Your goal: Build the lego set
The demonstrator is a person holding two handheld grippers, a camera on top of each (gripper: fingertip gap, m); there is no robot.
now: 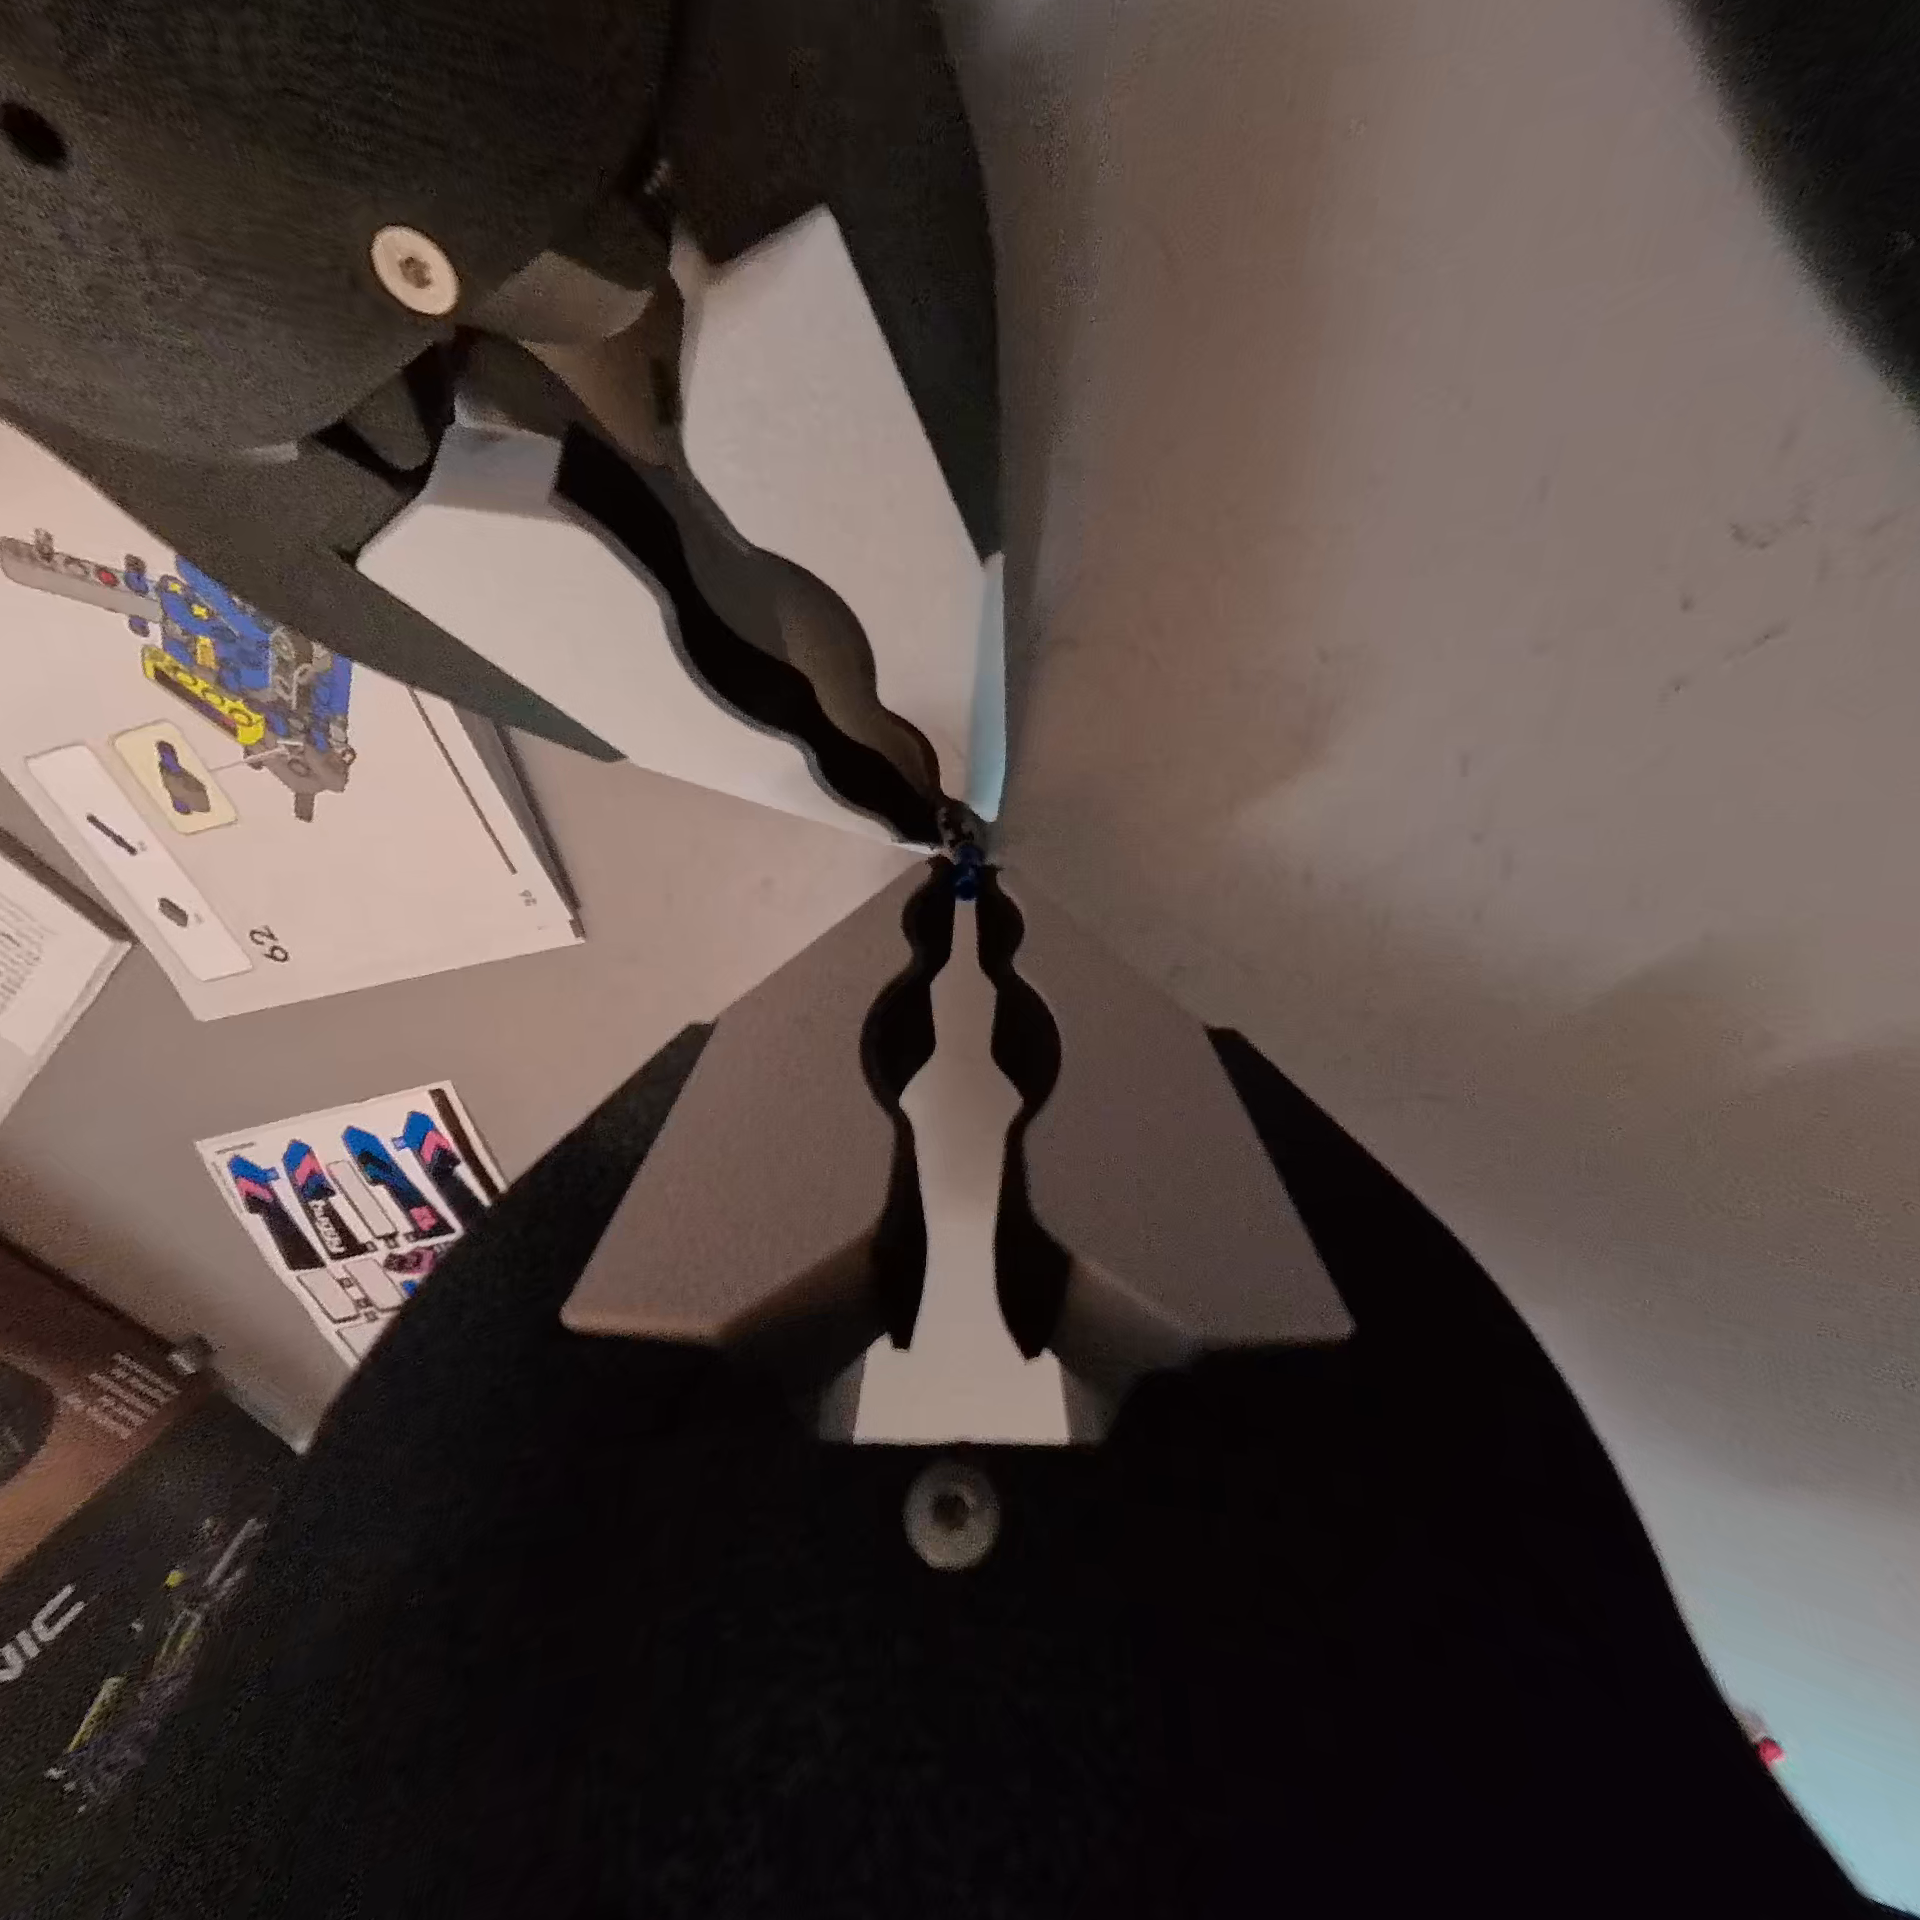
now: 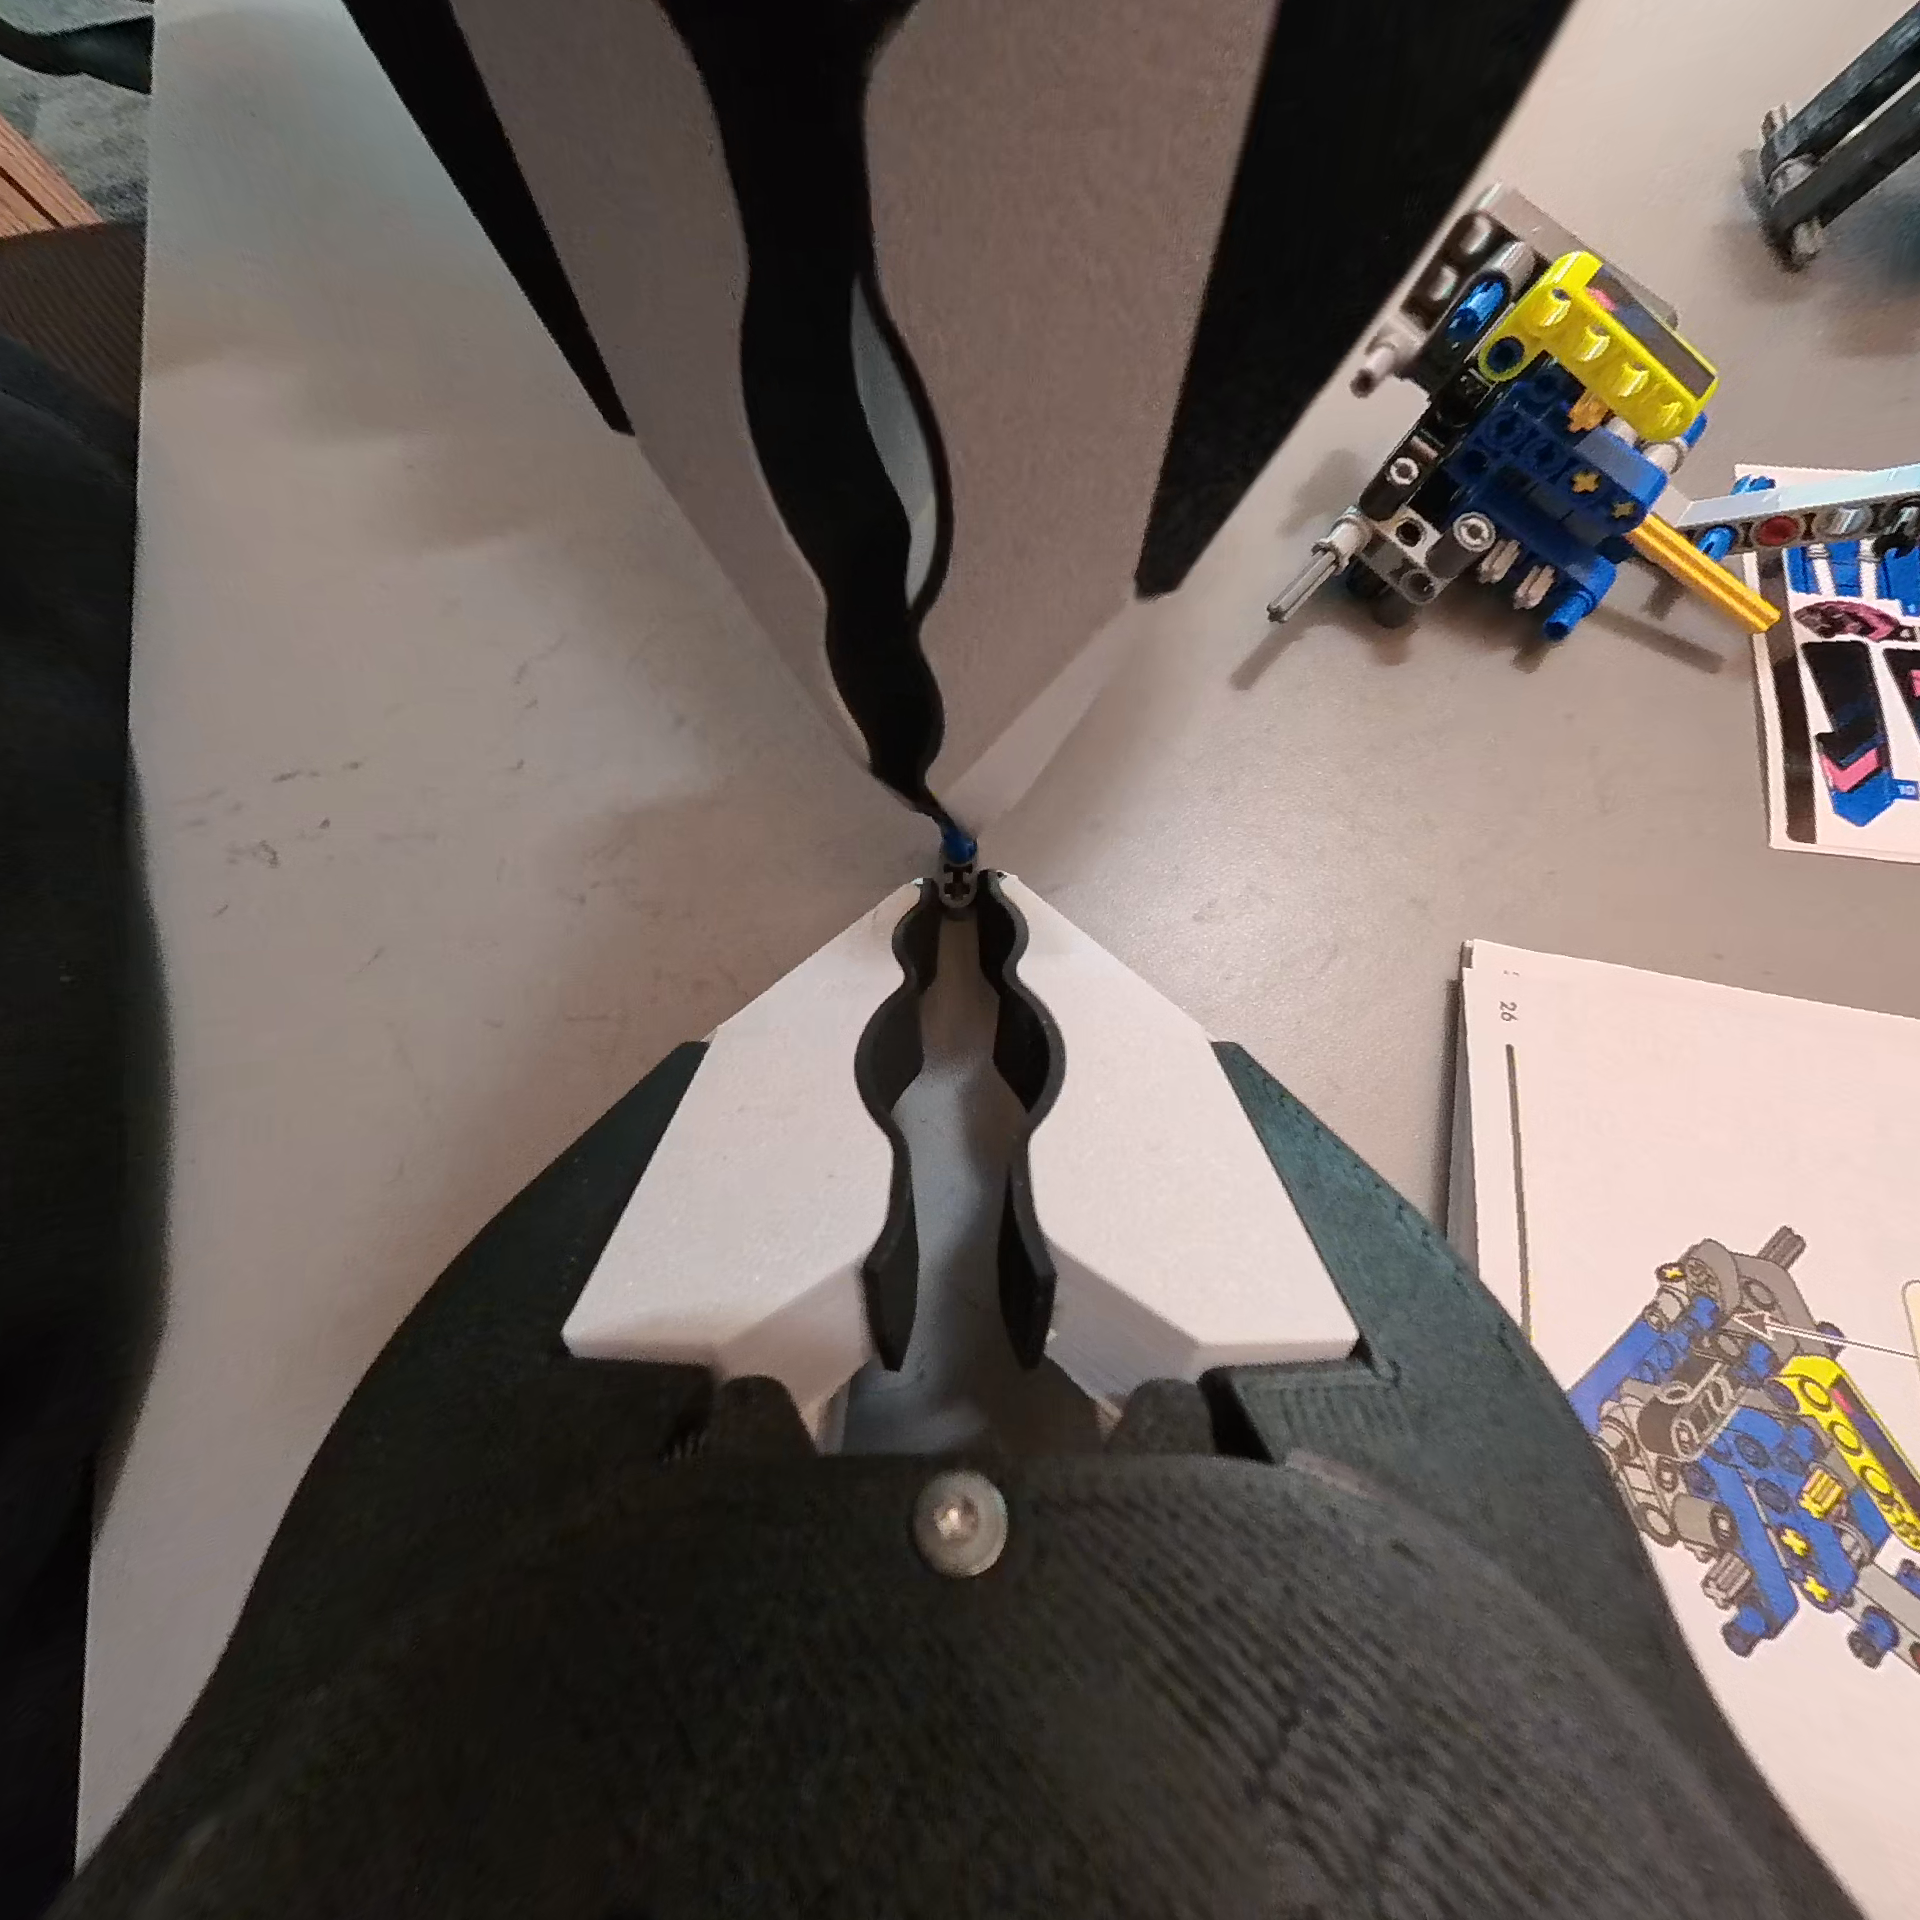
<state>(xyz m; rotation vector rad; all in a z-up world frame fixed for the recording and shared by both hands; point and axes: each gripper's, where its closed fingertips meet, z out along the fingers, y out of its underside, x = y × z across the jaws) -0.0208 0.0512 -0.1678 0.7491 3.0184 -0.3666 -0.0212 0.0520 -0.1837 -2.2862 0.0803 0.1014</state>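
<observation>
Tip to tip above the tabletop (image 2: 416,727)! The left tool (image 1: 966,883) is pinched nearly closed on a tiny blue pin (image 1: 966,881), and the right tool (image 2: 957,902) is clamped just as narrowly on a small dark connector (image 2: 956,891) with a cross-shaped hole. In the right wrist view the pin meets the connector end-on, the two pieces touching; whether it has seated I can't tell. These are hard, light, slick bits of plastic, I'd say: stiff enough to push together, but easy to twist out of a fingertip grip, so hold them square at the very tips and press along the pin's axis. The left tool comes in from straight opposite, both raised off the surface. The half-built model (image 2: 1538,447), blue and yellow, sits well off to the side, near the sticker sheet (image 2: 1839,665) and the open manual (image 2: 1662,1143).
</observation>
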